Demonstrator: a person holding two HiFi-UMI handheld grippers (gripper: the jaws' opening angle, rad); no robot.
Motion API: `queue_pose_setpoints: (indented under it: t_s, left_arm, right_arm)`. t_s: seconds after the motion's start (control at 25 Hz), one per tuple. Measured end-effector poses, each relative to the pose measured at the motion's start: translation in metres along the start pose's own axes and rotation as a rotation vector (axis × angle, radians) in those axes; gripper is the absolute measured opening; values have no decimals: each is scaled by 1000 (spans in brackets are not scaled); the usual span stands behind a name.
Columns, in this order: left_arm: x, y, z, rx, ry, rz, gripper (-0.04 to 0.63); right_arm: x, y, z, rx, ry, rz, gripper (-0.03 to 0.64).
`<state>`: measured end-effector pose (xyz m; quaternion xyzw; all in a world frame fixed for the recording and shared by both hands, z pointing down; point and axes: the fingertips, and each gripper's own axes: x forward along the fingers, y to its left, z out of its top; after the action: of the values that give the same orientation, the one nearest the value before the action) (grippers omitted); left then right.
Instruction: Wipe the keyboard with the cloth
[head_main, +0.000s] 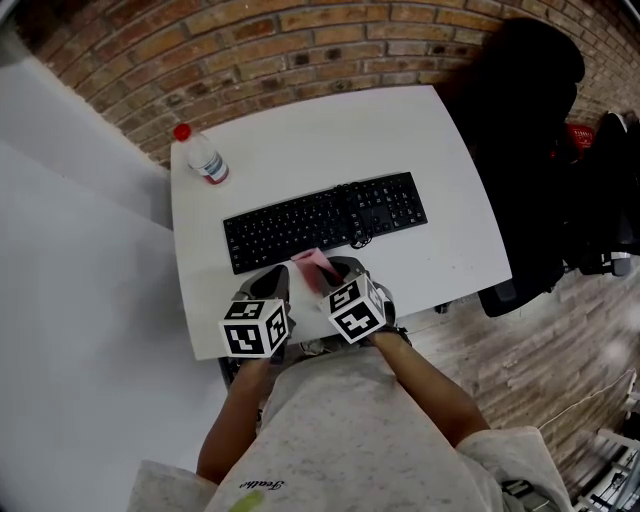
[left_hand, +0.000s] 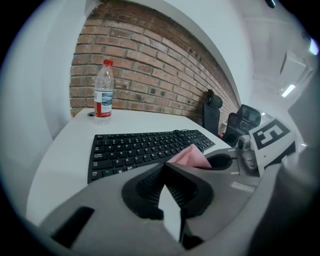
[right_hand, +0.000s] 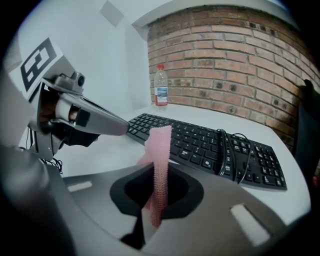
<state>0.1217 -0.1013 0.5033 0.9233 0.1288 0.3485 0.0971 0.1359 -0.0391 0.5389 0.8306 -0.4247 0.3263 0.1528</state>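
A black keyboard (head_main: 325, 220) (left_hand: 145, 147) (right_hand: 210, 145) lies across the middle of the white table (head_main: 450, 150). My right gripper (head_main: 335, 272) (right_hand: 156, 170) is shut on a pink cloth (head_main: 313, 264) (right_hand: 161, 145), which stands upright between its jaws just in front of the keyboard's near edge. My left gripper (head_main: 272, 285) (left_hand: 165, 167) hovers beside it on the left, over the table's front edge. Its jaws meet at the tips with nothing between them. The cloth (left_hand: 190, 156) also shows just past the left gripper's tips.
A clear water bottle (head_main: 205, 160) (left_hand: 103, 92) (right_hand: 160, 87) with a red cap stands at the table's far left corner. The keyboard's cable (right_hand: 232, 145) lies looped over its keys. A black office chair (head_main: 530, 130) stands to the right of the table, and a brick wall (head_main: 300, 50) runs behind it.
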Motion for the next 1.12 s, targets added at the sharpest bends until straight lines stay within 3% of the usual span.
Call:
queue_pose_setpoints:
  t_s: [1.12]
  left_arm:
    - [31, -53, 13, 38, 14, -46, -3]
  right_arm:
    - [-33, -63, -24, 90, -12, -71, 23]
